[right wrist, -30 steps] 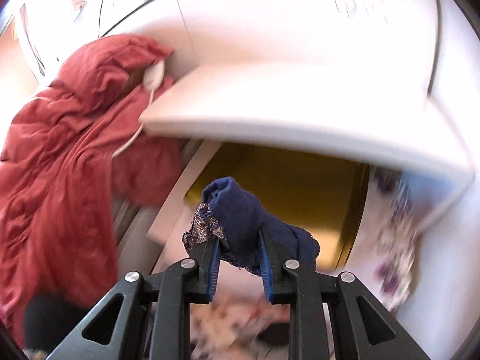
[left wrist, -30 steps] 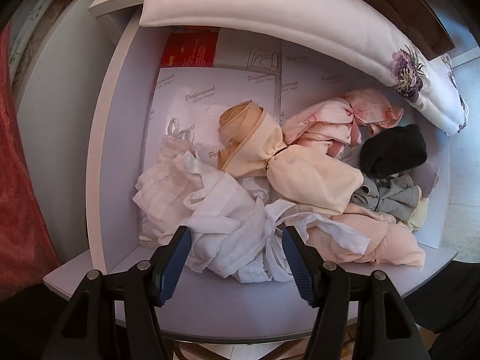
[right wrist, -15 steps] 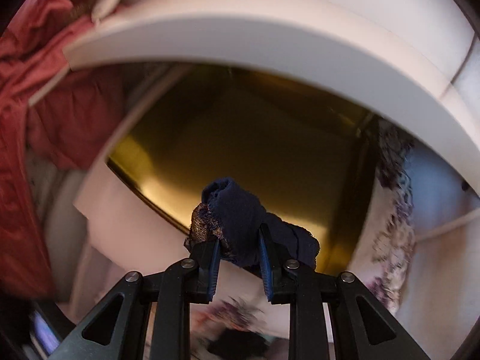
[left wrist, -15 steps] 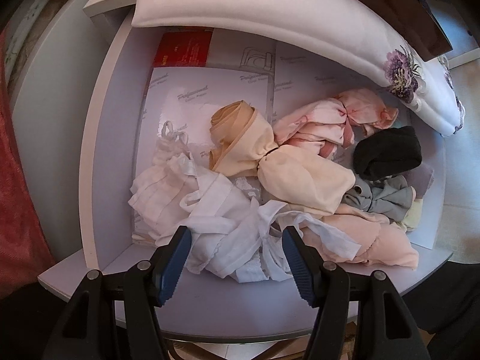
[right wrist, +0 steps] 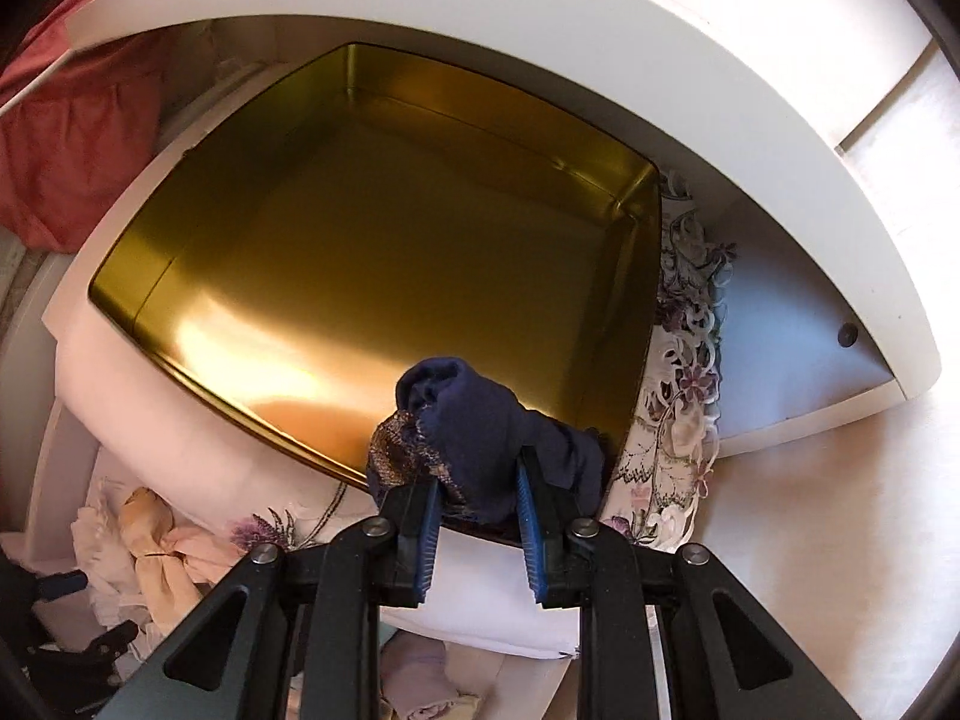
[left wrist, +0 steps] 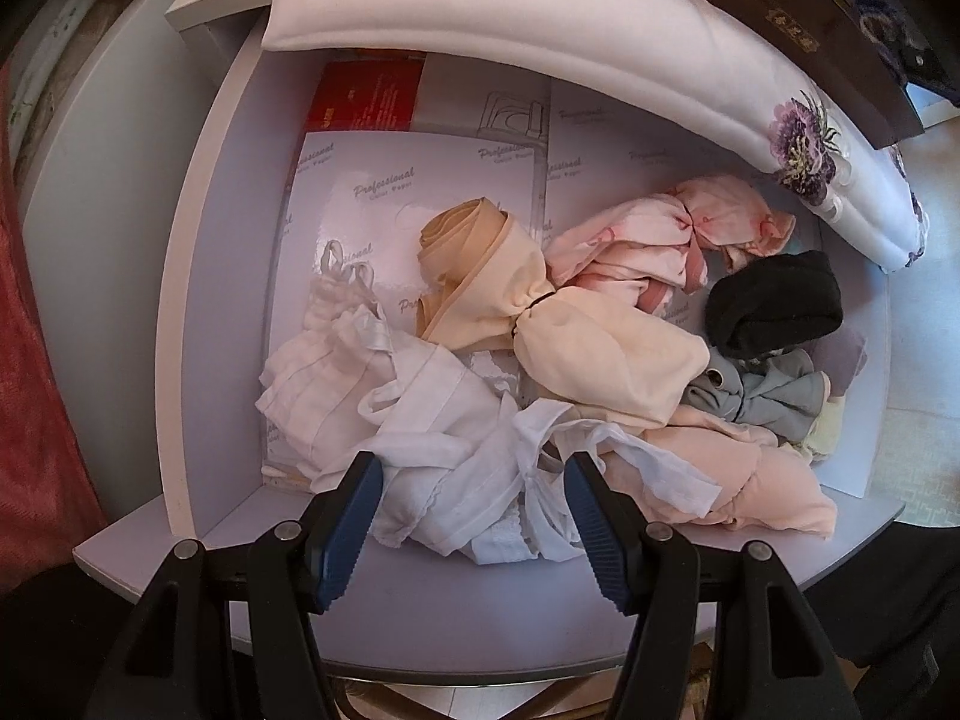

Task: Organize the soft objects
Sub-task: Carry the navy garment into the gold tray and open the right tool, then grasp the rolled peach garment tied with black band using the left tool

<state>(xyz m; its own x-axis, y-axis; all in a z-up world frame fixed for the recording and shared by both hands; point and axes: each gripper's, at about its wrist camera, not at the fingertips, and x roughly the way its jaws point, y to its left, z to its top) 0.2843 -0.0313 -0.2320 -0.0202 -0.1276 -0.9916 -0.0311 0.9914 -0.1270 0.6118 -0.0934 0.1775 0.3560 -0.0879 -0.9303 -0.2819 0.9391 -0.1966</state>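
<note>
My right gripper [right wrist: 477,498] is shut on a navy blue lace garment [right wrist: 480,426] and holds it over the near edge of an empty gold tin box [right wrist: 372,252]. My left gripper [left wrist: 471,498] is open and empty, its fingers hovering either side of a white garment [left wrist: 432,432] at the front of a drawer [left wrist: 198,276]. The drawer holds several soft items: a peach bundle [left wrist: 576,330], a pink bundle [left wrist: 672,240], a black one [left wrist: 774,300], a grey one [left wrist: 762,390].
A white floral cushion [left wrist: 540,54] lies across the back of the drawer, under the tin. Red fabric [right wrist: 78,132] hangs at the left. White shelf edge [right wrist: 540,18] arches over the tin. Printed paper sheets [left wrist: 372,192] line the drawer bottom.
My right gripper has moved with the navy garment from in front of the shelf to just over the gold tin's near edge. The left gripper has barely moved.
</note>
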